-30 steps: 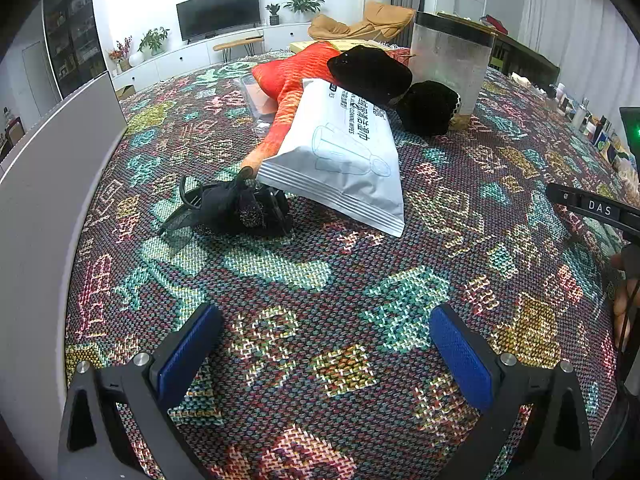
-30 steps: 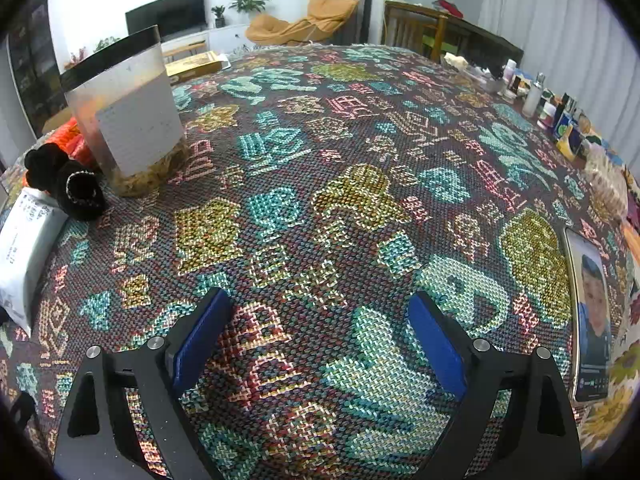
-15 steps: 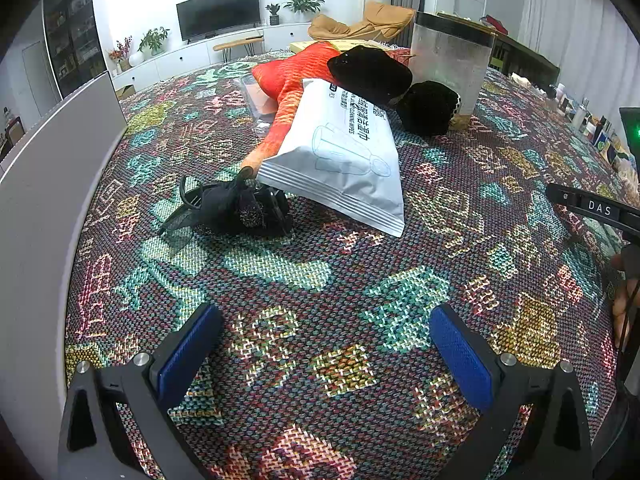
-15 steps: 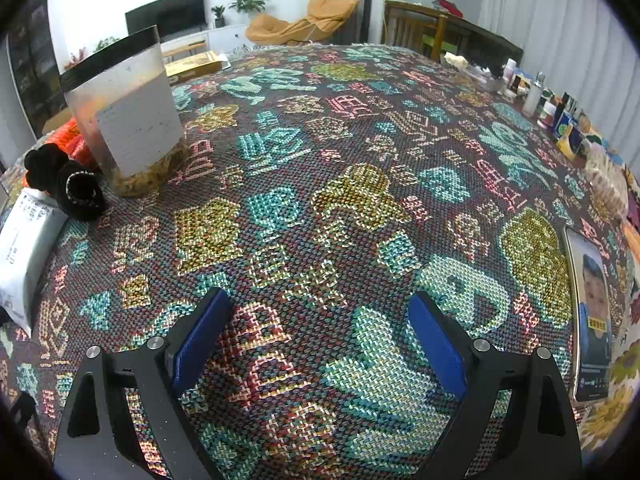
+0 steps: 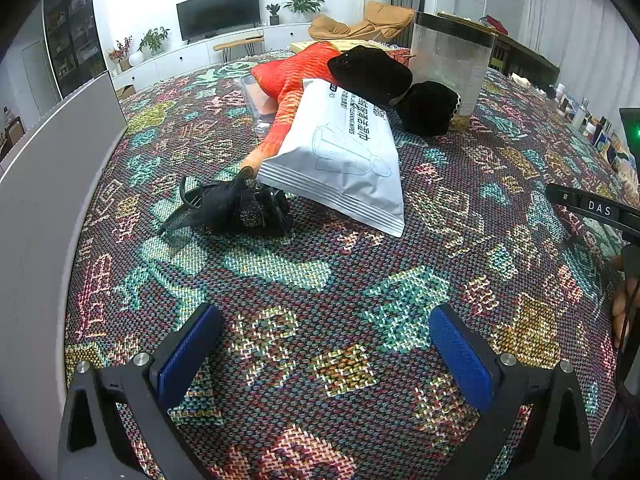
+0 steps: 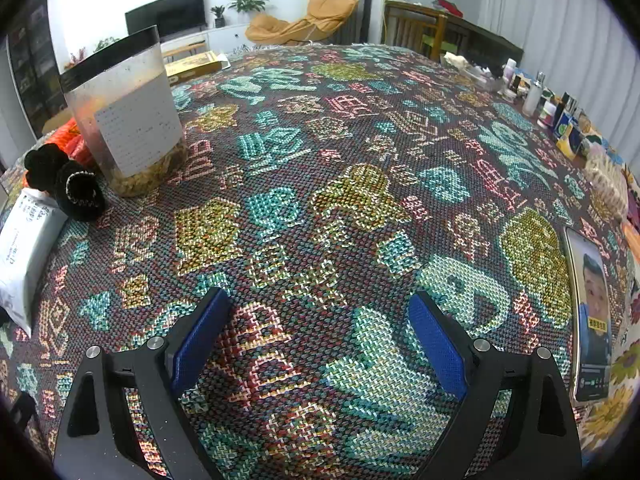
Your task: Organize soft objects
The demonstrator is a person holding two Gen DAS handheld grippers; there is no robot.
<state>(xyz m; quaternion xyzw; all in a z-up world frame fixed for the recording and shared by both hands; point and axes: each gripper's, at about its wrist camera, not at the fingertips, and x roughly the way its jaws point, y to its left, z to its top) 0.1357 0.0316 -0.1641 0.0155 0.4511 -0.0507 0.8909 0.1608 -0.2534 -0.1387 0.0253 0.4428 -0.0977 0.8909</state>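
On the patterned woven cloth lies a heap of soft things. A white soft pack leans on an orange knitted piece. A black hat rests on top, and a black fuzzy piece sits beside it. A crumpled black fabric bundle lies nearest. My left gripper is open, low over the cloth, short of the bundle. My right gripper is open over bare cloth, with the white pack and black fuzzy piece far to its left.
A tall clear container with a black rim stands beside the heap. A grey panel borders the left. A phone lies at the right edge, and several small bottles line the far right. A hand holds the other gripper.
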